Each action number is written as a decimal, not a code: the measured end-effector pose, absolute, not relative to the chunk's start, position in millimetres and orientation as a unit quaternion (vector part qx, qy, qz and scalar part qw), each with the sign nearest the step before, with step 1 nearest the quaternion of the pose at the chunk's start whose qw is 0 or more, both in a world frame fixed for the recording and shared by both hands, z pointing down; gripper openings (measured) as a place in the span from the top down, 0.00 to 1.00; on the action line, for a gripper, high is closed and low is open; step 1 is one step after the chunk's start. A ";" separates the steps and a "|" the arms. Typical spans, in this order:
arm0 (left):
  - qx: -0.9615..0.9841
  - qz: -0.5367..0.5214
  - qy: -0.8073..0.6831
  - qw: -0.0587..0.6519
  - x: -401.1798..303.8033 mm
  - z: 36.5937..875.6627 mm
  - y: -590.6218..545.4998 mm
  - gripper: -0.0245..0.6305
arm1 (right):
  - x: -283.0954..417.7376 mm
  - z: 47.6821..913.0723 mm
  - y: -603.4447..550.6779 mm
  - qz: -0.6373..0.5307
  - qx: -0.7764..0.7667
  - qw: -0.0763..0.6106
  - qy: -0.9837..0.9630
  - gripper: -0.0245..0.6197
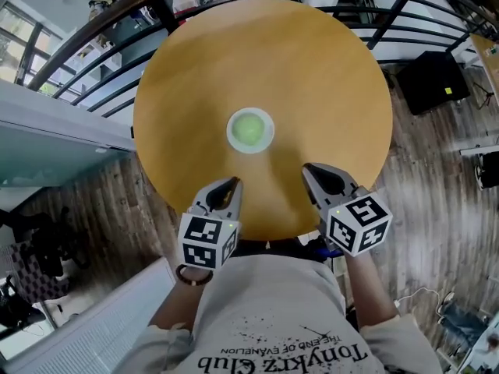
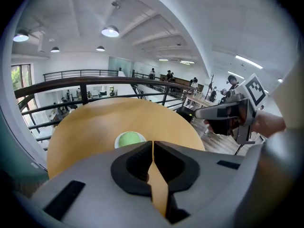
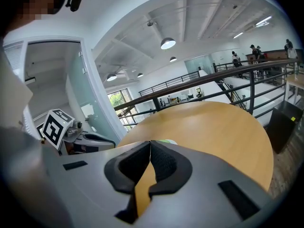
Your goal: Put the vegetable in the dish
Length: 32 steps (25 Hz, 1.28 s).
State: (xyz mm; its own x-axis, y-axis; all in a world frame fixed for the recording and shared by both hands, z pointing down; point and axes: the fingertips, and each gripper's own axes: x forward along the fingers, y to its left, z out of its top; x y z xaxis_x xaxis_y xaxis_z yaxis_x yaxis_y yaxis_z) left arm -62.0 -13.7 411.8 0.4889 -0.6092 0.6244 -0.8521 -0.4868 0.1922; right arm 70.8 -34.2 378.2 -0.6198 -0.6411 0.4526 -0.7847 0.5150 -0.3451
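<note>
A light green round vegetable [image 1: 249, 128] lies in a small white dish [image 1: 232, 135] at the middle of the round wooden table [image 1: 312, 68]. Both grippers hover over the table's near edge, short of the dish. My left gripper [image 1: 233, 183] is shut with nothing between its jaws; its own view shows the dish [image 2: 118, 141] with the vegetable [image 2: 129, 139] just beyond the closed tips [image 2: 152, 144]. My right gripper [image 1: 309, 169] is shut and empty too. In its view, the jaws [image 3: 150, 144] hide all but a sliver of the dish [image 3: 167, 141].
A dark metal railing [image 1: 93, 33] curves round the far side of the table. A black box [image 1: 433, 79] stands on the wooden floor to the right. A glass partition [image 1: 54, 142] runs along the left. The person's torso [image 1: 273, 318] is at the near edge.
</note>
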 end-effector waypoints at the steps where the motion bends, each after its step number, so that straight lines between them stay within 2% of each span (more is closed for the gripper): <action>1: 0.828 0.240 -0.442 0.249 -60.4 409.6 -12.6 0.92 | 70.9 376.6 -33.4 0.265 0.414 0.134 -0.860 0.92; 32: 0.828 0.235 -0.437 0.262 -58.4 398.9 -1.1 0.93 | 65.0 368.3 -27.6 0.259 0.399 0.147 -0.867 0.92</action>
